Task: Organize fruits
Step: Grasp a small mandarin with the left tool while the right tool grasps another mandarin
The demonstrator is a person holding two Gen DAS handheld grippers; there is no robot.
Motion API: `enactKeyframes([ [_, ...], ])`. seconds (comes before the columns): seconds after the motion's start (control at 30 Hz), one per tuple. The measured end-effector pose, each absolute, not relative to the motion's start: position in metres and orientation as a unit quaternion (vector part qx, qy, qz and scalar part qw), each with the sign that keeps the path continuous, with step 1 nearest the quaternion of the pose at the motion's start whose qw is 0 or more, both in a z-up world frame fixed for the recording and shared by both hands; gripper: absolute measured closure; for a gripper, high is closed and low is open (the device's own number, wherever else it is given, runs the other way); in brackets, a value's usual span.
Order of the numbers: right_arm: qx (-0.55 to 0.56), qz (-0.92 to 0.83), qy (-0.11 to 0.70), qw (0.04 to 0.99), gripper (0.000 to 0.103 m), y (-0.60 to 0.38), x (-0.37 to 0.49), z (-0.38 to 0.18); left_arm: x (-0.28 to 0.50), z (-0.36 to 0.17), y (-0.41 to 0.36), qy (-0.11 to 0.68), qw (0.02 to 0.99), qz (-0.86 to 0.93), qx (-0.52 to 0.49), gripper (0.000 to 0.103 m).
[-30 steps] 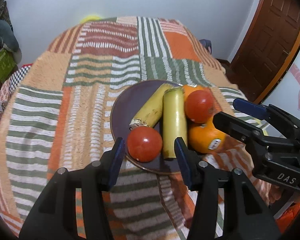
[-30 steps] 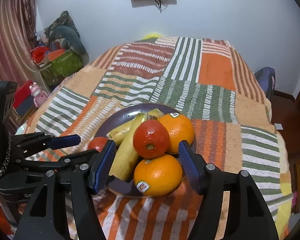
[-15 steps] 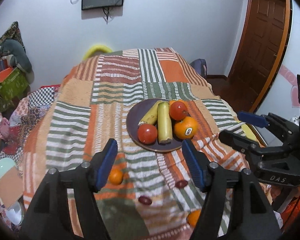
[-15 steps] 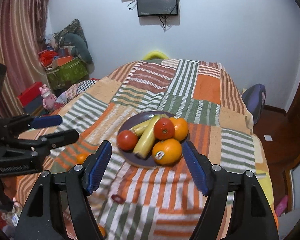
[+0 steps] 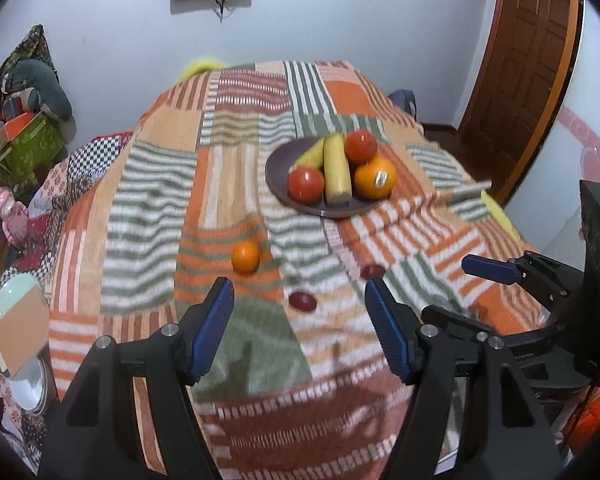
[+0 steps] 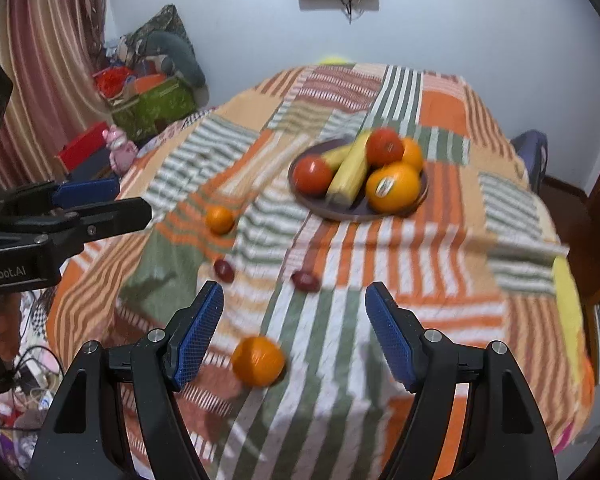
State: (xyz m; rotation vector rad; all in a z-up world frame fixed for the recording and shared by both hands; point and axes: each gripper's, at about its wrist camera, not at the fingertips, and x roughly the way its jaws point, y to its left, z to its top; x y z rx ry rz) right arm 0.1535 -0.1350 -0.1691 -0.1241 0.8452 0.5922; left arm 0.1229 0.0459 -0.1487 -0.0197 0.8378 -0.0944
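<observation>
Both claws gape wide and empty, left claw [image 5: 298, 326] and right claw [image 6: 294, 330], over the patchwork-covered table [image 6: 440, 264]; plate [image 6: 340, 212] holds bananas, tomatoes, oranges, while a loose orange [image 6: 257, 360] and two plums lie nearer, wooden door [image 5: 516, 68] at right

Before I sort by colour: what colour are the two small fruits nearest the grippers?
Dark red, clearest in the right wrist view.

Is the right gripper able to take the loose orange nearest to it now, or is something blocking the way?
Probably yes. The right gripper is open, and the orange lies on the cloth just below it, with nothing between.
</observation>
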Motion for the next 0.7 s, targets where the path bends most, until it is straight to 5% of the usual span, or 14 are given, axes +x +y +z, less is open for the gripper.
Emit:
enactKeyframes([
  [0.17, -0.076, 0.291, 0.427, 0.853, 0.036, -0.124, 0.141, -0.191, 0.113, -0.168, 0.047, 0.424, 0.905, -0.043, -0.013, 0.035],
  [0.5, -0.093, 0.302, 0.448, 0.837, 0.068, -0.115, 0.138, -0.206, 0.115, -0.188, 0.060, 0.440, 0.897, -0.033, -0.032, 0.035],
  [0.7, -0.090, 0.300, 0.433, 0.845, 0.068, -0.117, 0.143, -0.196, 0.129, -0.189, 0.070, 0.439, 0.897, -0.024, -0.038, 0.035],
])
